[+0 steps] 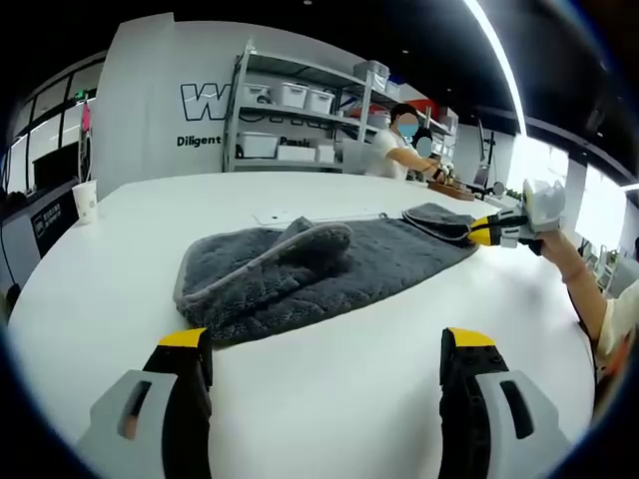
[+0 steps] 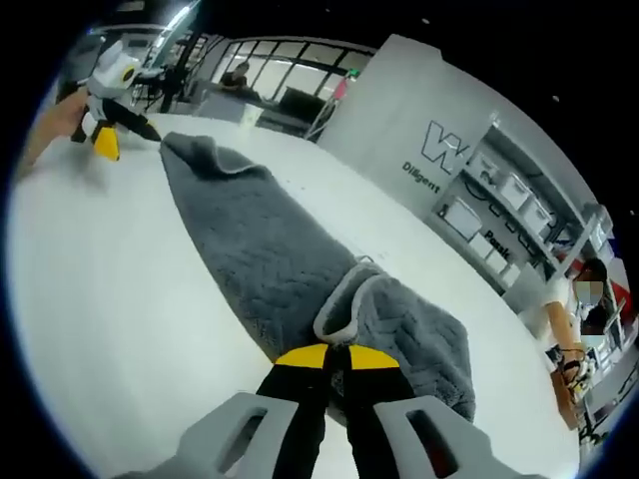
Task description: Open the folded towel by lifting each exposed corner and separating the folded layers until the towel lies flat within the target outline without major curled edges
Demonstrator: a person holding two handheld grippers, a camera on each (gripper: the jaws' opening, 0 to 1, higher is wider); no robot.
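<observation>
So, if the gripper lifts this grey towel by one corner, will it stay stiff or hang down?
Probably it hangs limp: the towel already sags in soft folds on the table. Its thick pile suggests some weight, so layers may drag. The right gripper looks shut on an edge; plush fabric likely grips well.

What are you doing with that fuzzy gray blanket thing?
A person is unfolding a gray towel on a white table using two hand-held grippers. The right gripper is pinched shut on a corner of the towel. The left gripper is open and hangs just short of the opposite end, holding nothing. The towel is stretched out long but not flat: one end is bunched with its edge curled up, and the pinched corner is folded over.
</observation>
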